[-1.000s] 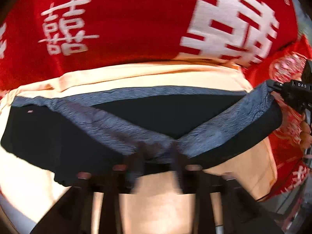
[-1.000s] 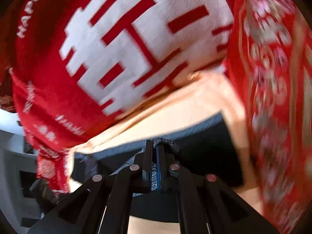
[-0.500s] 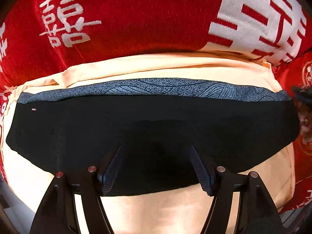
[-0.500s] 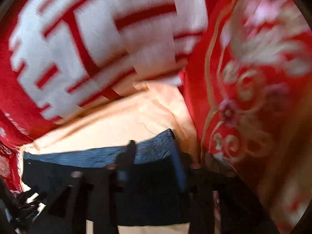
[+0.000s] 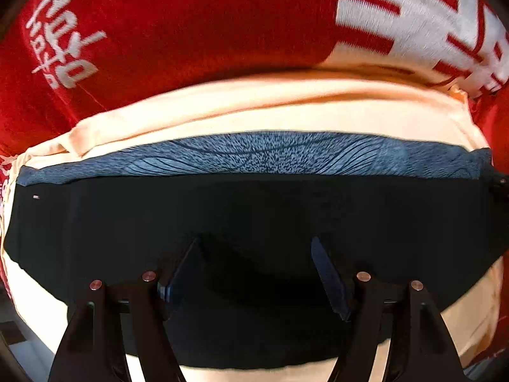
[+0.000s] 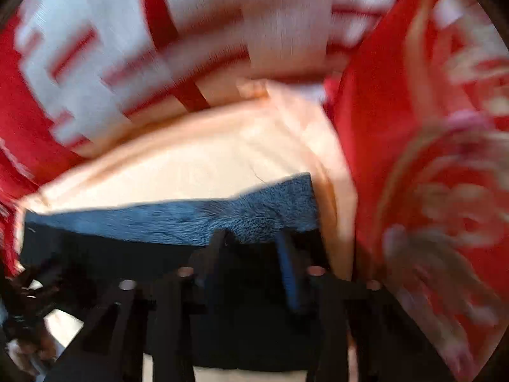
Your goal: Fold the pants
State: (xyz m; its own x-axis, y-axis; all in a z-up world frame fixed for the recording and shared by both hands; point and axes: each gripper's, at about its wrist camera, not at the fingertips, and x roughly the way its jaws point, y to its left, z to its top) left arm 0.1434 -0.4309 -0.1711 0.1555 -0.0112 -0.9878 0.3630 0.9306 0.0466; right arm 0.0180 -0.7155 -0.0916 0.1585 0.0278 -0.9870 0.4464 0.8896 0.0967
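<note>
Pants [image 5: 254, 216] now lie flat on the peach cloth [image 5: 286, 108], fold laid. Left gripper [image 5: 254, 273] has just spread and let go; right gripper [image 6: 254, 254] was closing, nothing visibly clamped.

The pants [image 5: 254, 216] lie flat on the sheet [image 5: 286, 111]. The blanket [image 5: 191, 31] lies behind them at 12 o'clock, and another cloth [image 6: 429, 159] at 3 o'clock.

Pants [image 5: 254, 210]: black, folded into a flat wide band below me, patterned grey-blue inner fabric showing as a strip along the far edge [image 6: 222, 219]. Lying on peach cloth, long side running left to right.
</note>
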